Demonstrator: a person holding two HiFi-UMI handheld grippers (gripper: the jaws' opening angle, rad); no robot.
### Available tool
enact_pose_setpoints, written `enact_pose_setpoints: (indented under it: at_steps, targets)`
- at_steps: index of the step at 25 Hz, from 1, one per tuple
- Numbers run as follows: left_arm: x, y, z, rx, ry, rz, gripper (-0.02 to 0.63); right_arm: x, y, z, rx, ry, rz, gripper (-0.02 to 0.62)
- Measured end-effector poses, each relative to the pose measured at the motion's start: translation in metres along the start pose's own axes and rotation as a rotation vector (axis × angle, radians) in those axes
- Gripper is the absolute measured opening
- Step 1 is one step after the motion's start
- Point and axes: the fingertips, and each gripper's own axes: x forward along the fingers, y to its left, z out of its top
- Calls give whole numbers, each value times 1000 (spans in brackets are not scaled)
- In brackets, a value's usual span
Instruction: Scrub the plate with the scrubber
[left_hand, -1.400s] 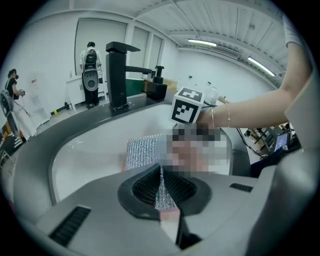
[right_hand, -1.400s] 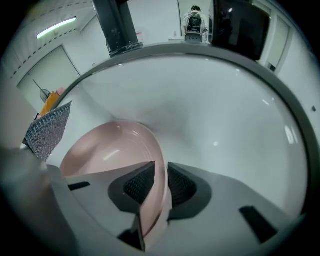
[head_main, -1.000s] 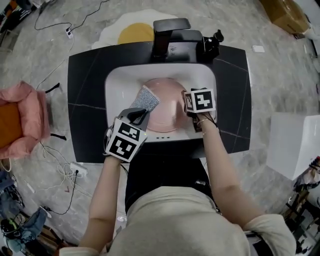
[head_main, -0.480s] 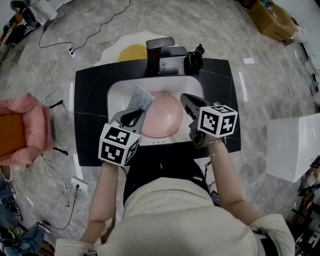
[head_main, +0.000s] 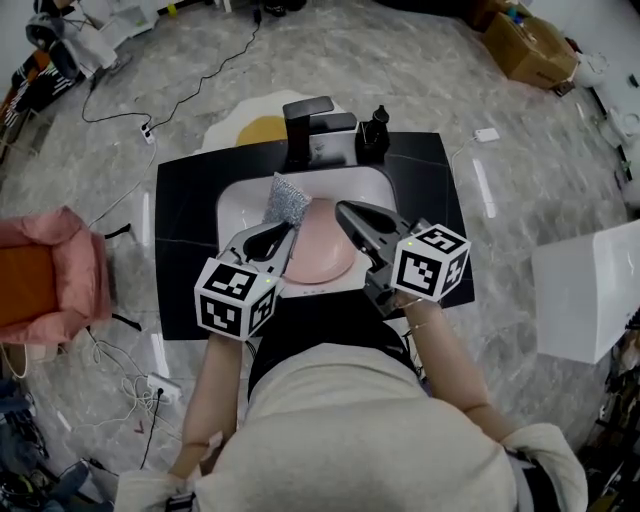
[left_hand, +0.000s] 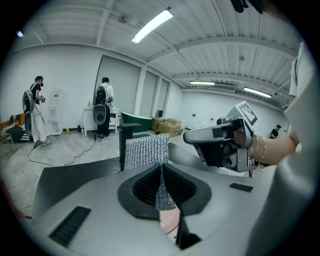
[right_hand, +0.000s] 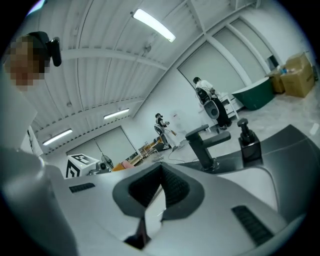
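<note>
Pink plate (head_main: 322, 248) lies in the white sink (head_main: 235, 205), and nothing is touching it right now. The silvery mesh scrubber (head_main: 287, 200) is held up over the plate's far-left rim and looks clear of it. No scrubbing stroke is under way, and I can't judge how clean the plate is, so I'd count the scrub as unfinished. The left gripper (head_main: 284, 232) has its jaws pinched nearly together on the scrubber's lower edge. The right gripper (head_main: 345, 210) hovers above the plate with its jaws fully closed and empty, over the black tabletop (head_main: 185, 230).
</note>
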Motion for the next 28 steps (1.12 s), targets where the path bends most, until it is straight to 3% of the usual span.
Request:
enact_pose_setpoints:
  at_steps: [10, 28]
  targets:
    - [-9, -3, 7, -79, -79, 35, 38, -1, 17, -6, -149, 36, -16, 6]
    - [-9, -10, -4, -144, -76, -1, 38, 0, 17, -18, -111, 58, -21, 5]
